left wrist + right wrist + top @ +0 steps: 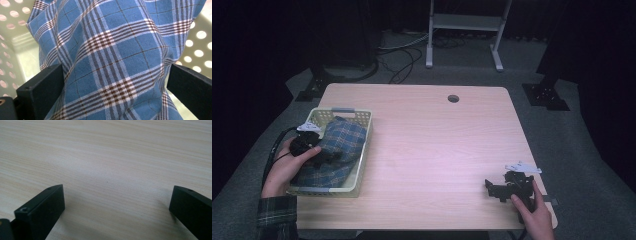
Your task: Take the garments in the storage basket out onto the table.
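Observation:
A blue plaid cloth (339, 150) lies bunched inside a pale yellow perforated basket (362, 116) at the table's left edge. My left gripper (328, 158) reaches into the basket, held by a hand in a plaid sleeve. In the left gripper view its jaws stand wide apart with the plaid cloth (112, 62) rising between them, pressed close to the camera. My right gripper (493, 188) rests low near the table's front right corner. The right gripper view has both jaws spread wide over bare wood (107, 165), nothing between them.
The light wooden table (437, 145) has a round cable hole (453, 98) near its far edge. Beyond the table stand a white metal frame (464, 25) and cables on the grey floor. The basket wall (15, 37) with round holes flanks the cloth.

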Demonstrator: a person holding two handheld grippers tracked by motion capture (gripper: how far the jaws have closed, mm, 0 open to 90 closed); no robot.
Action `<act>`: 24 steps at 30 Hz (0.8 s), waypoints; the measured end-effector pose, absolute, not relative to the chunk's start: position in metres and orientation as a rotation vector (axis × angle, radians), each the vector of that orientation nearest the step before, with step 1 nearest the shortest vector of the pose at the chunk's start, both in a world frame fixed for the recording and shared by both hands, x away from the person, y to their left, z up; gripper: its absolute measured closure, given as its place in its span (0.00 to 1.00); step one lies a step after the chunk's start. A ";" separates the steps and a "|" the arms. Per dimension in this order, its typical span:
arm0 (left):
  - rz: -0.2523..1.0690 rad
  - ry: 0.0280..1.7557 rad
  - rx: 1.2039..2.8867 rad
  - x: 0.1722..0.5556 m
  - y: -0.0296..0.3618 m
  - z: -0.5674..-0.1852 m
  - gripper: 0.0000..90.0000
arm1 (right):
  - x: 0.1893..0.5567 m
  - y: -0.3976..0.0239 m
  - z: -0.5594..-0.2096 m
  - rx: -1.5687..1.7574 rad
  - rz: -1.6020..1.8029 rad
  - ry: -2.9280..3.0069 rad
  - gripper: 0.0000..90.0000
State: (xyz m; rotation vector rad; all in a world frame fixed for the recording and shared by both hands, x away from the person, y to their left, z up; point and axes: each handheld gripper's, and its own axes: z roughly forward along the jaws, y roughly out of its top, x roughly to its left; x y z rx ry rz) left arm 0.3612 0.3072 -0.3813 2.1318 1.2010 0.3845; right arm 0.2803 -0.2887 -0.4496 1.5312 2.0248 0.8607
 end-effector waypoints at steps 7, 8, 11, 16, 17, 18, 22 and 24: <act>0.396 1.204 2.152 0.363 0.305 -0.384 0.01 | 0.280 -0.289 -0.450 1.531 0.861 2.025 0.00; 0.397 1.206 2.152 0.363 0.304 -0.385 0.01 | 0.280 -0.289 -0.450 1.531 0.861 2.025 0.00; 0.400 1.210 2.162 0.364 0.304 -0.386 0.01 | 0.280 -0.289 -0.450 1.531 0.861 2.025 0.00; 0.401 1.211 2.162 0.365 0.303 -0.387 0.01 | 0.280 -0.289 -0.450 1.531 0.861 2.025 0.00; 0.399 1.214 2.160 0.365 0.303 -0.388 0.01 | 0.280 -0.289 -0.450 1.531 0.861 2.025 0.00; 0.396 1.217 2.158 0.366 0.304 -0.389 0.01 | 0.280 -0.289 -0.450 1.531 0.861 2.025 0.00; 0.391 1.218 2.156 0.366 0.304 -0.390 0.01 | 0.280 -0.289 -0.450 1.531 0.861 2.025 0.00; 0.389 1.220 2.155 0.366 0.304 -0.391 0.01 | 0.280 -0.289 -0.450 1.531 0.861 2.025 0.00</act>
